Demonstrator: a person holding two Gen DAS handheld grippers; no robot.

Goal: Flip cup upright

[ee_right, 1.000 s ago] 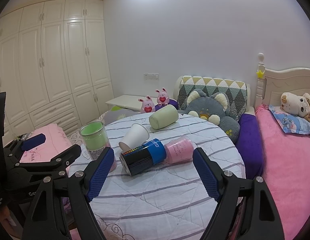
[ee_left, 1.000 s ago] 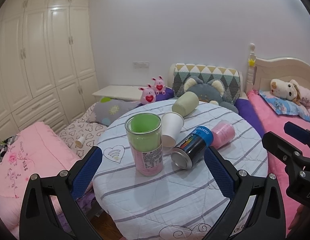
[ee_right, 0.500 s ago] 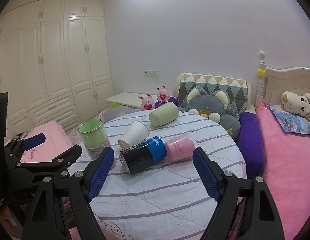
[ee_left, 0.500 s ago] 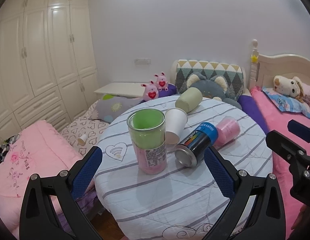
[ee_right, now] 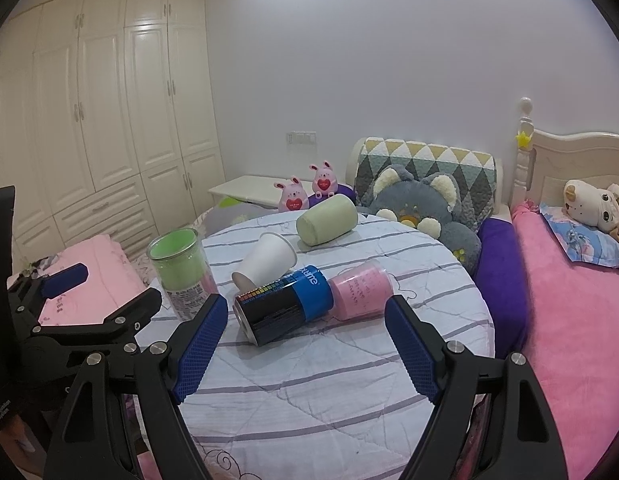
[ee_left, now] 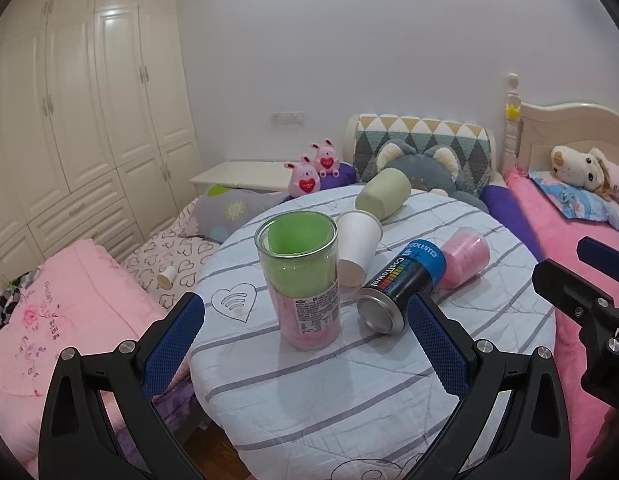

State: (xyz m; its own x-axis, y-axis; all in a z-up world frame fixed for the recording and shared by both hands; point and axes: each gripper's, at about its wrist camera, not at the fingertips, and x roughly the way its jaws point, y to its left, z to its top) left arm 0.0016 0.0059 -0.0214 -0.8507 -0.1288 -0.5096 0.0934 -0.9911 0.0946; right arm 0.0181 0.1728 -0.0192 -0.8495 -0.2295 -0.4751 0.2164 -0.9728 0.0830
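A clear cup with green and pink inside [ee_left: 301, 276] stands upright on the round table [ee_left: 349, 400]; it also shows in the right wrist view [ee_right: 183, 276]. Lying on their sides are a white paper cup [ee_left: 355, 250] [ee_right: 267, 258], a black and blue can-like cup [ee_left: 401, 288] [ee_right: 283, 304], a pink cup [ee_left: 465, 256] [ee_right: 359, 290] and a pale green cup [ee_left: 383, 194] [ee_right: 327, 224]. My left gripper [ee_left: 305, 344] is open and empty, just short of the upright cup. My right gripper [ee_right: 305, 344] is open and empty, in front of the black and blue cup.
The table has a striped cloth. A pink bed [ee_right: 569, 300] lies to the right, a pink quilt [ee_left: 49, 320] to the left. A grey plush toy [ee_right: 425, 208] and pillows sit behind the table. White wardrobes [ee_left: 89, 120] line the left wall.
Both grippers have drifted slightly closer to the table and the view has lowered a little. No cup has moved. Both grippers stay open.
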